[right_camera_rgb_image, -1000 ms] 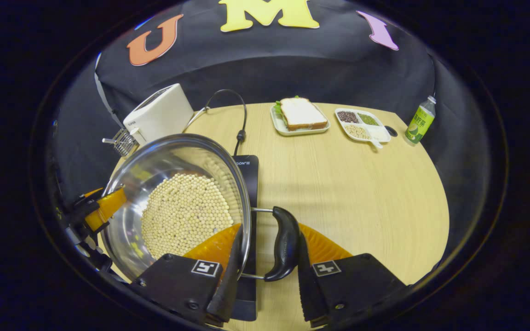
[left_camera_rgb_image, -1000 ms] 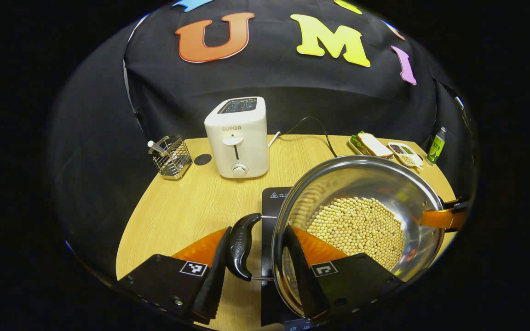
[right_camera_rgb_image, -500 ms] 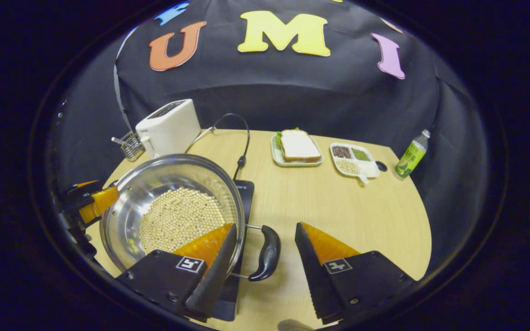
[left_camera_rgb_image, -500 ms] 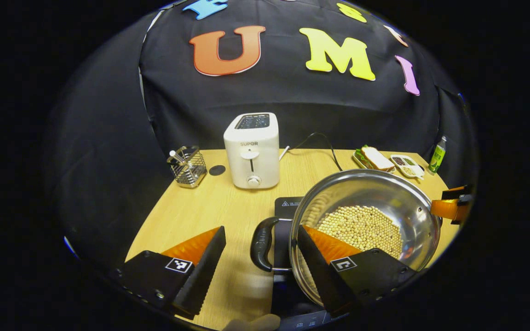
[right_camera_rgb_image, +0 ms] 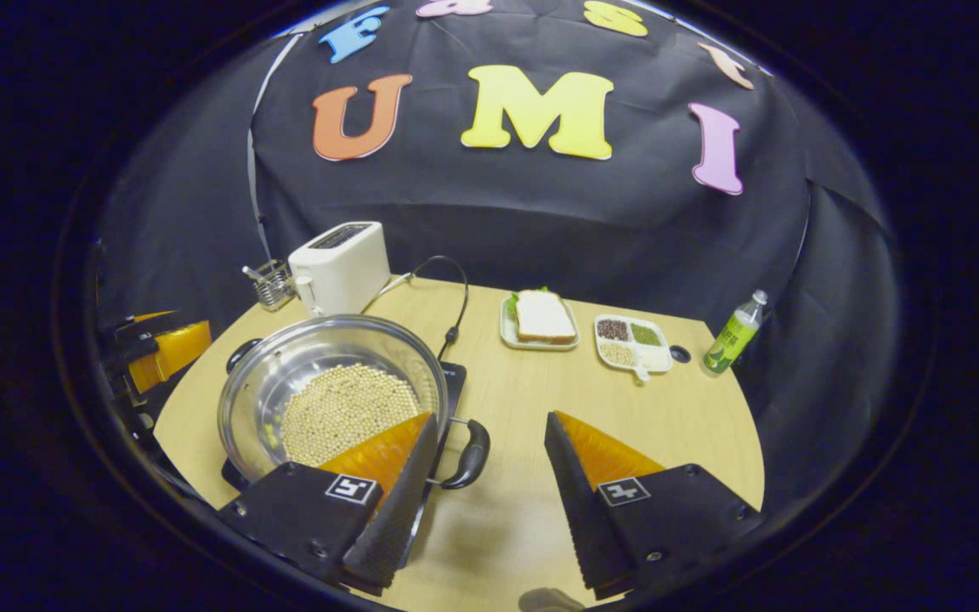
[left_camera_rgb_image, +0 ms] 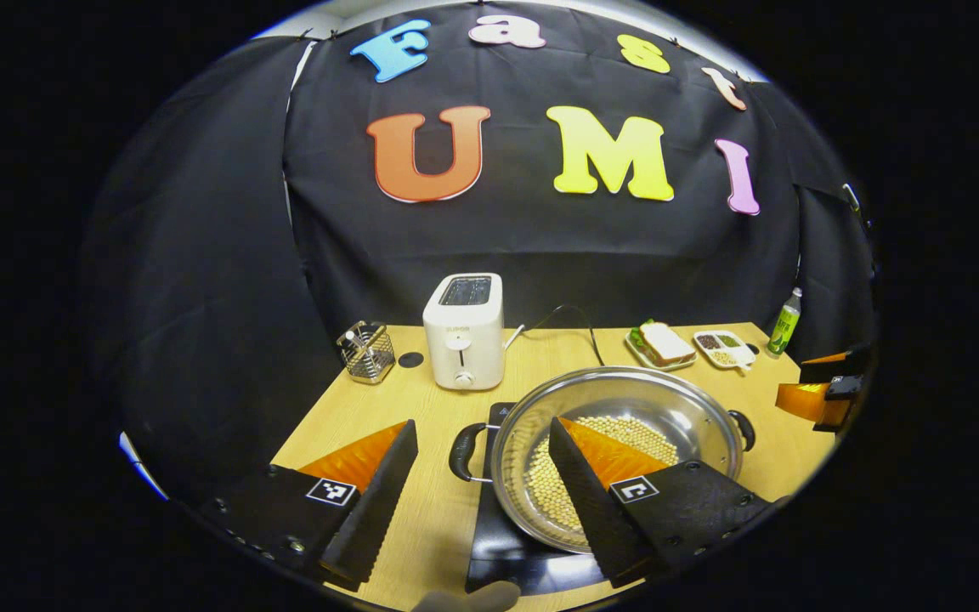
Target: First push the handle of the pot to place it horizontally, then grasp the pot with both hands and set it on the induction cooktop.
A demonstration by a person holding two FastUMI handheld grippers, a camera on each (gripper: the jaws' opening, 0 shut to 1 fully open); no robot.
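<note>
Counter (right_camera_rgb_image: pixel 625 408): light wood, black cloth behind.
Left claw (left_camera_rgb_image: pixel 481 493): released, spread wide, holding nothing, above the pot.
Pot (right_camera_rgb_image: pixel 285 374): steel, holds beans, sits on the black cooktop (left_camera_rgb_image: pixel 498 552), both handles level.
Toaster (left_camera_rgb_image: pixel 464 331): behind the pot.
Right claw (right_camera_rgb_image: pixel 485 493): released, beside the pot's handle (right_camera_rgb_image: pixel 468 455).

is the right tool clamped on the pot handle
No, in the right gripper view the right tool stands open, and the pot handle lies free between its fingers on the pot.
</note>
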